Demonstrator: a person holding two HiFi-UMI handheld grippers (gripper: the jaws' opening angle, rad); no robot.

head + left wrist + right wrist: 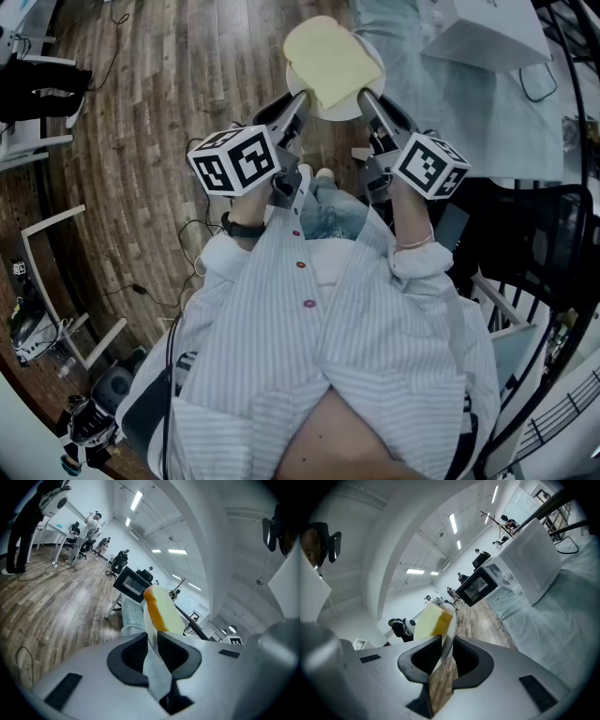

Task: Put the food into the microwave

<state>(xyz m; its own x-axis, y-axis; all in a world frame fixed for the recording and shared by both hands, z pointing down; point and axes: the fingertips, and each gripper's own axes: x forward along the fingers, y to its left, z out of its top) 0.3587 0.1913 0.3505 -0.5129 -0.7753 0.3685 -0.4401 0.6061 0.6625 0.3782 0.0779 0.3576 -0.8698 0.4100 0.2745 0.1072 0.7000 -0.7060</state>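
Between left gripper (303,99) and right gripper (367,96), both clamped on its plate (339,111), lies seemingly bread (330,58).

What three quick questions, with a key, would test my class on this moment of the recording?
1. True or false: the slice of bread lies on the floor.
2. What is the left gripper shut on? A: the rim of the plate. B: a cable. C: a cup.
3. Short answer: how many grippers hold the plate?

Key: 1 false, it lies on the plate. 2 A. 3 two, the left gripper and the right gripper.
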